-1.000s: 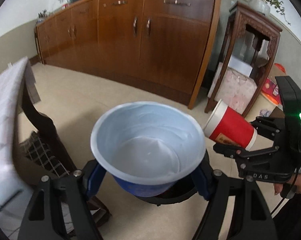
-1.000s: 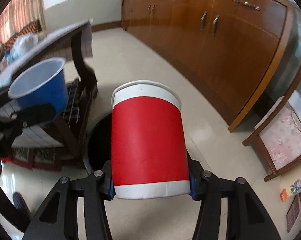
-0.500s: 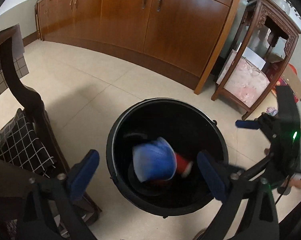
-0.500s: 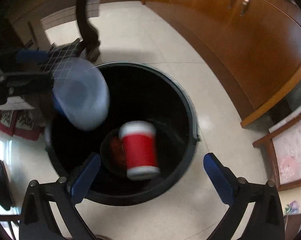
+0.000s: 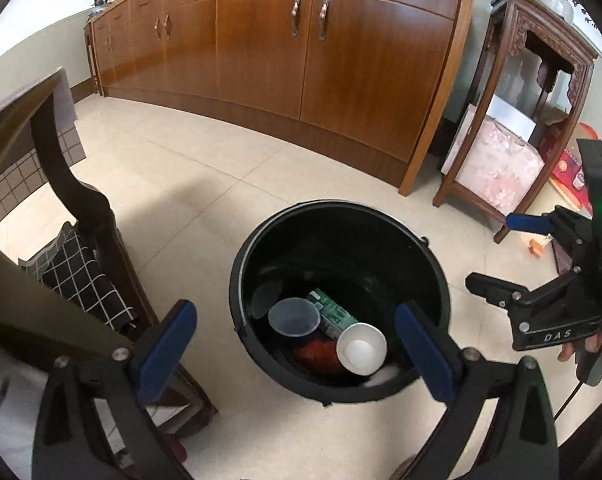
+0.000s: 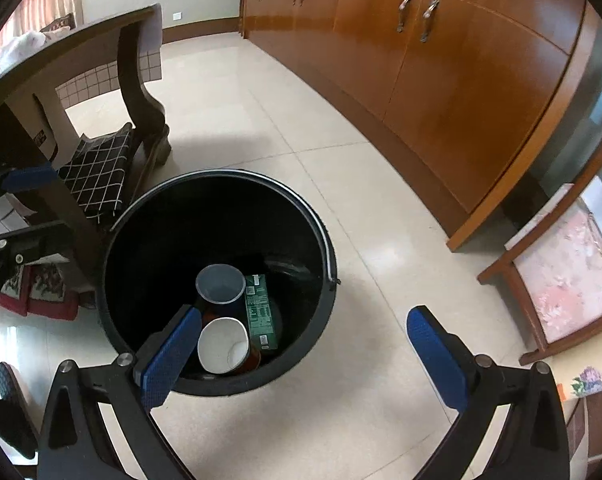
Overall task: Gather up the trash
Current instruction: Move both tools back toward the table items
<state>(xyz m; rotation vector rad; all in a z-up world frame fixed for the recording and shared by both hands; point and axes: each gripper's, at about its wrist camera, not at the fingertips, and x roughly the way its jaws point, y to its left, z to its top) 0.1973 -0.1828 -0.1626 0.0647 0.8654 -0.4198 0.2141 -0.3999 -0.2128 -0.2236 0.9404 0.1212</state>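
Left gripper (image 5: 297, 338) jaws wide, empty, over black bin (image 5: 429, 256). In the bin: blue cup (image 5: 293, 317) at 9 o'clock, green carton (image 5: 333, 316) centre, red cup (image 5: 361, 350) at 4, probably on its side. Right gripper (image 6: 305, 354) wide, empty.

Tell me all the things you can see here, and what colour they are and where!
bin: one, black, on the floor beneath both tongs
blue cup: one, blue, inside the bin
red cup: one, red outside and white inside, in the bin beside the blue cup
green carton: one, green, lying in the bin
cabinet: one long, brown wood, along the wall
side table: one, dark wood, right of the cabinet
checked cushion: one, black and white, under the dining table
left tongs: one, black with blue pads, open, empty
right tongs: one, black with blue pads, open, empty
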